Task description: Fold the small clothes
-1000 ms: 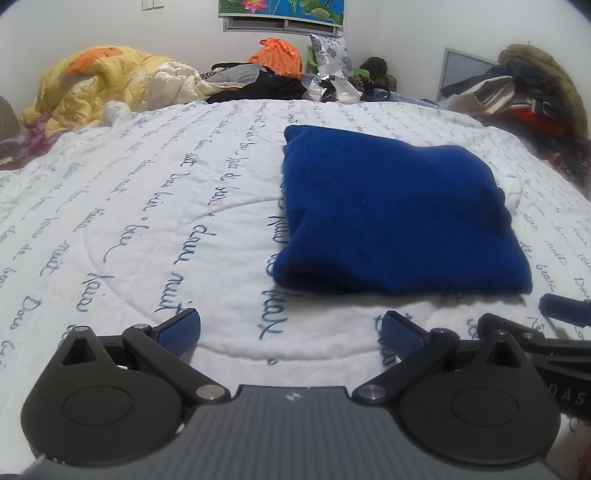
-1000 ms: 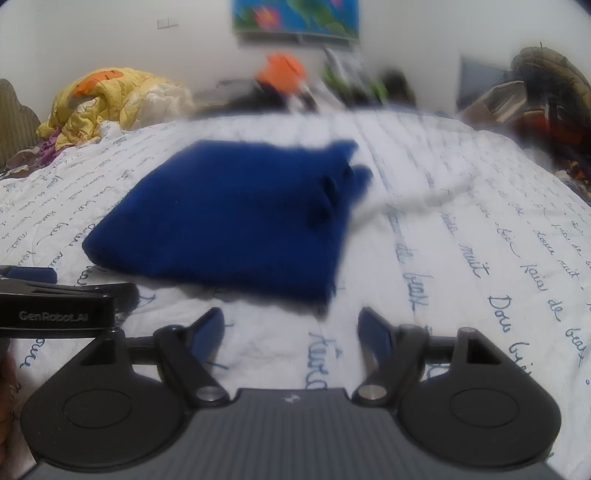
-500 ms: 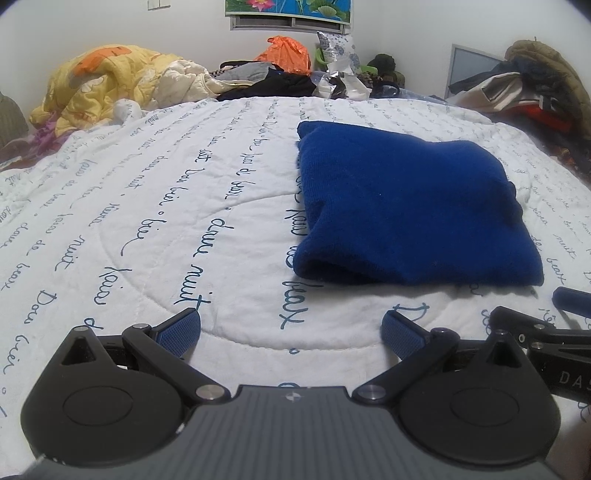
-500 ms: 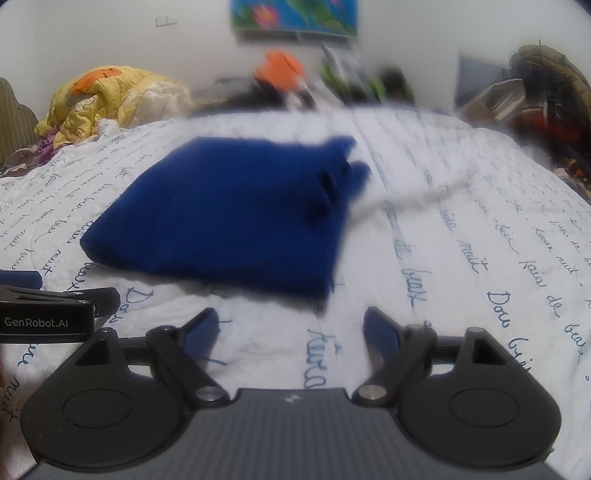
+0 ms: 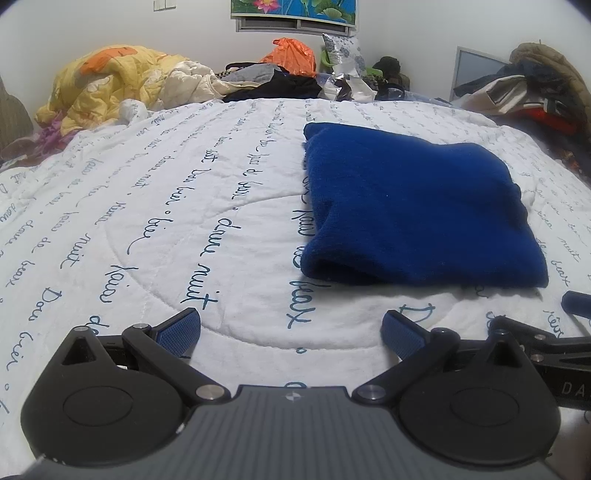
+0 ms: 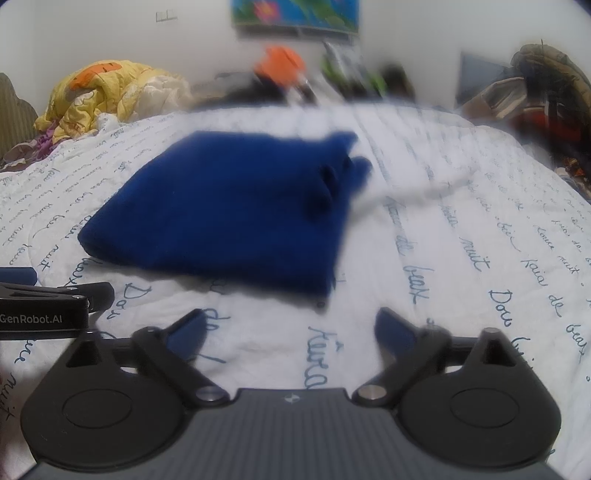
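One folded blue garment (image 5: 417,210) on one script-printed quilt (image 5: 166,229), left tongs (image 5: 291,332) released, right tongs (image 6: 291,332) released, both empty

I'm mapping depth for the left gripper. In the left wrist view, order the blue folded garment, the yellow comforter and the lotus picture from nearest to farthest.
From the left gripper:
1. Blue folded garment, ahead and to the right on the quilt.
2. Yellow comforter, bunched at the far left of the bed.
3. Lotus picture, on the back wall.
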`<action>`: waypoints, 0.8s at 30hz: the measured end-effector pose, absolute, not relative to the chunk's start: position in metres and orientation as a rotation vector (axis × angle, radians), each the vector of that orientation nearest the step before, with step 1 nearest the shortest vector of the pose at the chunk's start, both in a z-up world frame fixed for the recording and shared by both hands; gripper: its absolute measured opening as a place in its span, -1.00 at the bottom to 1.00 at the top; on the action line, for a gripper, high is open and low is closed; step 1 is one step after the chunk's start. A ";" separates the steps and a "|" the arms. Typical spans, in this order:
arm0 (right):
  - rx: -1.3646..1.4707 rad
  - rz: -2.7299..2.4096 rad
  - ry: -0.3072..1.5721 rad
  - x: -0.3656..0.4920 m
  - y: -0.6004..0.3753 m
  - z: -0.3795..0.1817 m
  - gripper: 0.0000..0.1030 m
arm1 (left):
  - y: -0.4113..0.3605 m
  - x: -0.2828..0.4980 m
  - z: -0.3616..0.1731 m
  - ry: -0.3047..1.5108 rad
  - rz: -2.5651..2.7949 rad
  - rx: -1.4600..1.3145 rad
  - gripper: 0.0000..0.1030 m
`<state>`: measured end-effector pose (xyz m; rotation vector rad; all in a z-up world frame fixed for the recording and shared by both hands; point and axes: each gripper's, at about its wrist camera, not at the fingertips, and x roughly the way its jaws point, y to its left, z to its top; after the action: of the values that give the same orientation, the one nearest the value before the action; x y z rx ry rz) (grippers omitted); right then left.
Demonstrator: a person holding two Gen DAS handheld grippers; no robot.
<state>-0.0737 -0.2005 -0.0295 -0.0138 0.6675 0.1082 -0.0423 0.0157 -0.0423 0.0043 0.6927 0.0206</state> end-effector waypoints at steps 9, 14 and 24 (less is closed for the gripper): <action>-0.016 0.110 0.669 -0.073 -0.200 -0.029 0.99 | 0.016 -0.042 -0.042 0.692 0.022 0.004 1.00; -0.016 0.110 0.670 -0.073 -0.199 -0.030 1.00 | 0.016 -0.041 -0.041 0.688 0.029 0.001 1.00; -0.016 0.110 0.670 -0.073 -0.199 -0.030 1.00 | 0.015 -0.042 -0.041 0.687 0.038 -0.001 1.00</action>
<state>-0.0734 -0.1990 -0.0296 -0.0156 0.6696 0.1099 -0.0415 0.0147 -0.0415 -0.0008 0.6868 0.0379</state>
